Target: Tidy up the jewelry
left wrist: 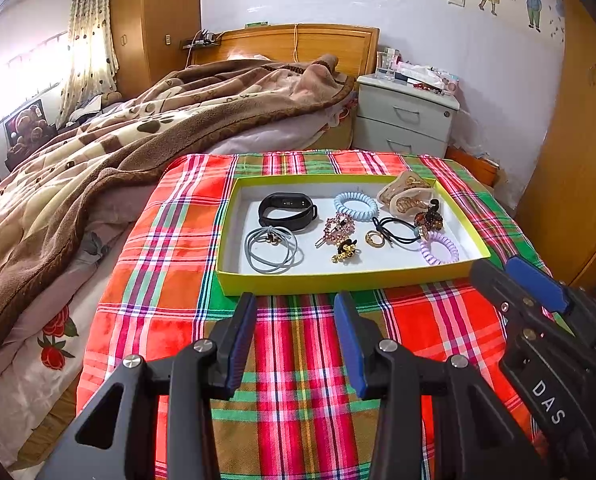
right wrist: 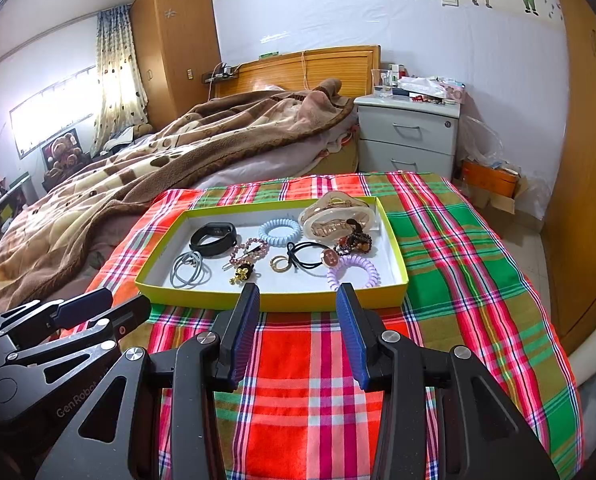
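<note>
Hovering left gripper (left wrist: pixel 295 300), right gripper (right wrist: pixel 298 290), jewelry tray (left wrist: pixel 337 278)

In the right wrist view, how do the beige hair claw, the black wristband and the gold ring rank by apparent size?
Largest to smallest:
1. beige hair claw
2. black wristband
3. gold ring

The claw lies farthest from the camera yet looks largest, so the order seems safe.

Ahead of your grippers you have a table draped in a plaid cloth (left wrist: pixel 298 360), red, green and ochre. Directly on it, just beyond your fingertips, sits one shallow yellow-rimmed tray (right wrist: pixel 270 300), its long side facing you.
</note>
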`<state>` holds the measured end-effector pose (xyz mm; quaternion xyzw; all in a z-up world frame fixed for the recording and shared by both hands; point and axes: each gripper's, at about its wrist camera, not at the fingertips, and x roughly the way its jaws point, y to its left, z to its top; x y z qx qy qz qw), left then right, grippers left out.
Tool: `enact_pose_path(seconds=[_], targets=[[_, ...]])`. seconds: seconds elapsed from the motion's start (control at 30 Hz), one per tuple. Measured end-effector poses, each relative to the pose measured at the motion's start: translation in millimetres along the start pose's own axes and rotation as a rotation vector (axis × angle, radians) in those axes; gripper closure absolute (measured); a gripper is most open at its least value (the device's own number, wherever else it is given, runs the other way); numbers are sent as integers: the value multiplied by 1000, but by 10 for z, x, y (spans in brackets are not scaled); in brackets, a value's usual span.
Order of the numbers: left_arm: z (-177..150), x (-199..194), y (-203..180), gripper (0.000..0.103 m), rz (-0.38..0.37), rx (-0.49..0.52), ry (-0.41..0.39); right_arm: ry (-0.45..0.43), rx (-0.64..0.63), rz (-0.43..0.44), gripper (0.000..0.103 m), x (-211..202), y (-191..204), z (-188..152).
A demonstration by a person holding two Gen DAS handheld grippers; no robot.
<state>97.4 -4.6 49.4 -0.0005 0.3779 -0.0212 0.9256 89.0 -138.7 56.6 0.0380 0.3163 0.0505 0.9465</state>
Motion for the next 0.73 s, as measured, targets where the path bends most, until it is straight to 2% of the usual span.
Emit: enact_pose_path(seconds=[0.73], targets=[[1, 32, 11, 61, 3, -6, 7, 1, 11, -9, 62, 16, -49, -14]])
